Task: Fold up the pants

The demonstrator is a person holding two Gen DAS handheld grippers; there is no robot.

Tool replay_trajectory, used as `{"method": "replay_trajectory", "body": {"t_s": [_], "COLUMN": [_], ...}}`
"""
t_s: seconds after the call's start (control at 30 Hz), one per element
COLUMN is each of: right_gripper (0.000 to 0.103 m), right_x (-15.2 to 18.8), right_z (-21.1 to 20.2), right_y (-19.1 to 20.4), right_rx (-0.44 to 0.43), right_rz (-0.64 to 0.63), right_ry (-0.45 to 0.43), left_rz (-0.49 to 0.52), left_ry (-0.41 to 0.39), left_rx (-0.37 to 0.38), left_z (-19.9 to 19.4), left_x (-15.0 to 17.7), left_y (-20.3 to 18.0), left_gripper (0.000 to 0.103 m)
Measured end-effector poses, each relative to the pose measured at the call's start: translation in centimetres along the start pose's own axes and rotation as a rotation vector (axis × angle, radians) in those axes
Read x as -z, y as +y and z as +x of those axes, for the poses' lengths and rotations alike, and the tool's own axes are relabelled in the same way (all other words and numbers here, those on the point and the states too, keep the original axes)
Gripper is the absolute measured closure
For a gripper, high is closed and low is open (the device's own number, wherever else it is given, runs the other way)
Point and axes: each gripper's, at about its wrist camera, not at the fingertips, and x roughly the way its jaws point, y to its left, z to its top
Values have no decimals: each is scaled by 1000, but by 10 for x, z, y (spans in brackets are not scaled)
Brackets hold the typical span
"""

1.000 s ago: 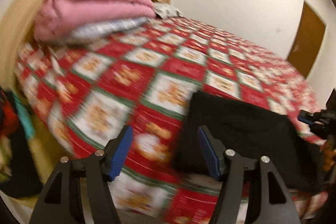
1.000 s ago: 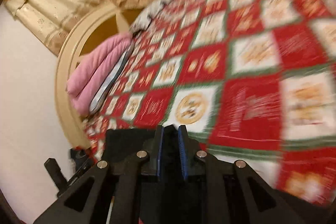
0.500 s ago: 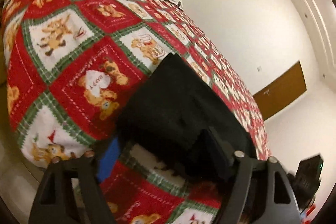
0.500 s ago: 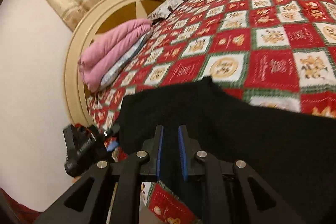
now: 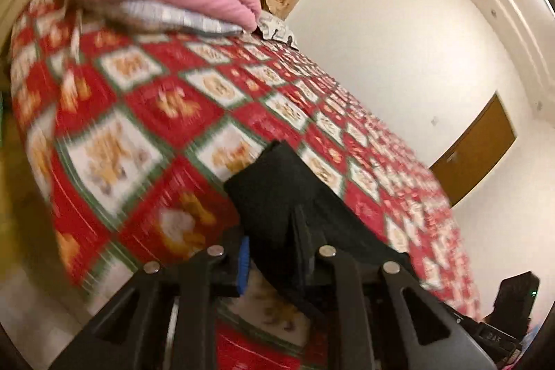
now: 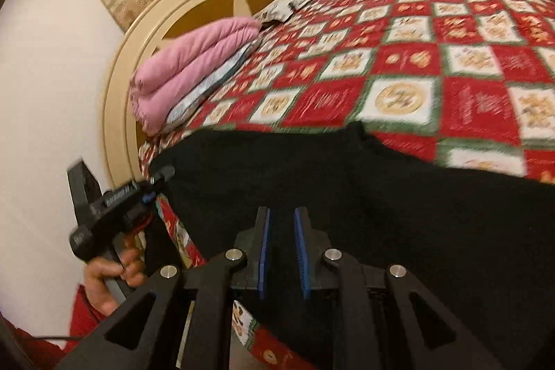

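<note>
The black pants (image 6: 347, 196) lie across the near edge of the bed (image 6: 451, 65) on its red checked quilt. The left gripper (image 5: 277, 245) is closing, its fingers (image 5: 244, 260) pinching one corner of the cloth, and the right gripper (image 6: 282, 248) is clamped on another fold (blue pads nearly together). A folded pink blanket (image 6: 194, 65) sits by the headboard (image 6: 118, 85).

The left black two-finger gripper with blue pads (image 5: 274, 252) tilts downward, its jaws closing with black cloth between them. A bare hand (image 6: 107, 280) wraps the handle of that gripper, a red sleeve at the wrist. The right black two-finger gripper with blue pads (image 6: 282, 252) also points downward, its pads standing narrowly apart, clamped on black cloth.
</note>
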Motion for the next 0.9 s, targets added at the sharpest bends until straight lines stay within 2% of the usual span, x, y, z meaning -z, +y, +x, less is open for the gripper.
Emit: {"method": "replay_trajectory", "body": {"t_s": [0.07,0.1,0.13,0.2,0.27,0.37,0.4,0.43,0.53,0.6,0.67,0.73,0.8,0.9], "right_gripper": [88,88,88,88,88,87,87,87,86,86,86,86,86,86], "right_x": [10,17,22,23,16,9,8,8,12,17,24,33,45,64], "right_z": [17,33,38,30,17,-12,-21,-31,-68,-99,-133,-169,-201,-243], "right_y": [2,-1,-1,1,4,6,6,5,-11,-30,-51,-79,-109,-154], "right_rx": [25,42,36,35,35,20,23,31,84,155,260,393,487,608], "right_rz": [-25,-32,-32,-35,-40,-44,-43,-39,-2,36,60,111,191,307], "right_ry": [17,65,74,46,52,-13,-27,-43,-102,-155,-204,-240,-260,-297], "left_rz": [68,104,128,117,76,89,105,128,277,392,504,578,629,654], "left_ry": [43,71,94,114,71,-26,-59,-84,-105,-62,-14,25,73,148], "left_rx": [-56,-88,-120,-143,-202,-399,-440,-443,-368,-284,-170,-94,-33,11], "left_z": [13,21,28,26,13,-14,-22,-28,-32,-21,-5,9,22,49], "left_x": [2,4,8,11,6,-8,-13,-16,-13,0,26,45,67,93], "left_y": [-1,0,2,13,25,32,28,22,-19,-54,-96,-126,-152,-179], "left_gripper": [80,79,78,66,54,49,49,49,49,46,46,46,46,46]}}
